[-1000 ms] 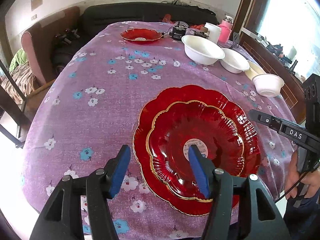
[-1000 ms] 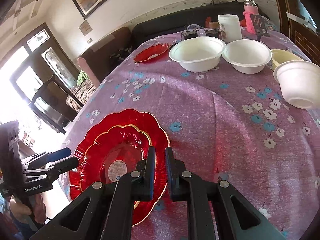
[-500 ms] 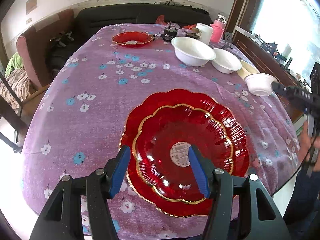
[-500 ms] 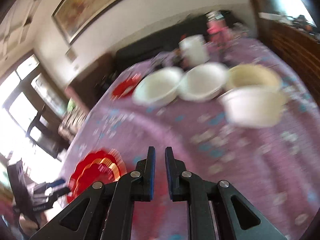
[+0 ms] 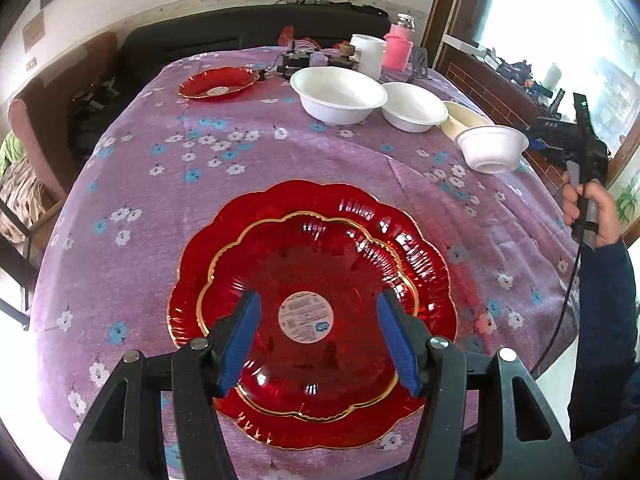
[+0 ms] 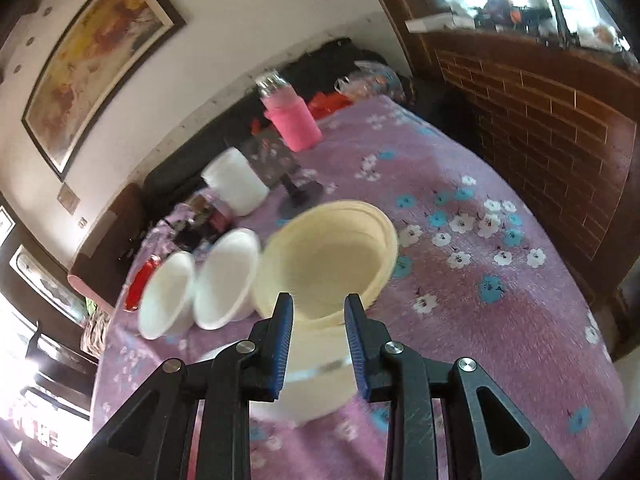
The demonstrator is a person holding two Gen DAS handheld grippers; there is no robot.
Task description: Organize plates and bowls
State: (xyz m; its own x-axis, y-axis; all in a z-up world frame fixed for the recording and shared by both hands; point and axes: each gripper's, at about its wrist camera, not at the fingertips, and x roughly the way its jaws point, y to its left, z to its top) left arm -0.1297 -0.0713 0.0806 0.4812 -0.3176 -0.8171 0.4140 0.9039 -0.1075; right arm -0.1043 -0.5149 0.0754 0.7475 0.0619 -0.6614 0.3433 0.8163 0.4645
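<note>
Two red scalloped plates sit stacked near the table's front edge, the smaller plate (image 5: 308, 292) inside the larger plate (image 5: 424, 252). My left gripper (image 5: 318, 312) hovers open above them, touching nothing. A third red plate (image 5: 218, 82) lies at the far side. A large white bowl (image 5: 338, 94), a medium white bowl (image 5: 414, 106), a cream bowl (image 6: 328, 256) and a small white bowl (image 6: 316, 384) stand in a row. My right gripper (image 6: 319, 312) is over the small white bowl with its jaws opening. The bowl shows in the gap, and the pads do not press it.
A pink bottle (image 6: 294, 120), a white tub (image 6: 236, 180) and small dark gadgets (image 5: 294, 64) crowd the table's far end. A person's hand (image 5: 592, 208) holds the right gripper at the table's right edge. A brick-patterned wooden wall (image 6: 552, 128) and a dark sofa (image 5: 256, 32) border the table.
My right gripper has swung right, from the red plates to the bowls, and its shut jaws have parted. The left gripper has drifted right until the stacked plates lie between its fingers.
</note>
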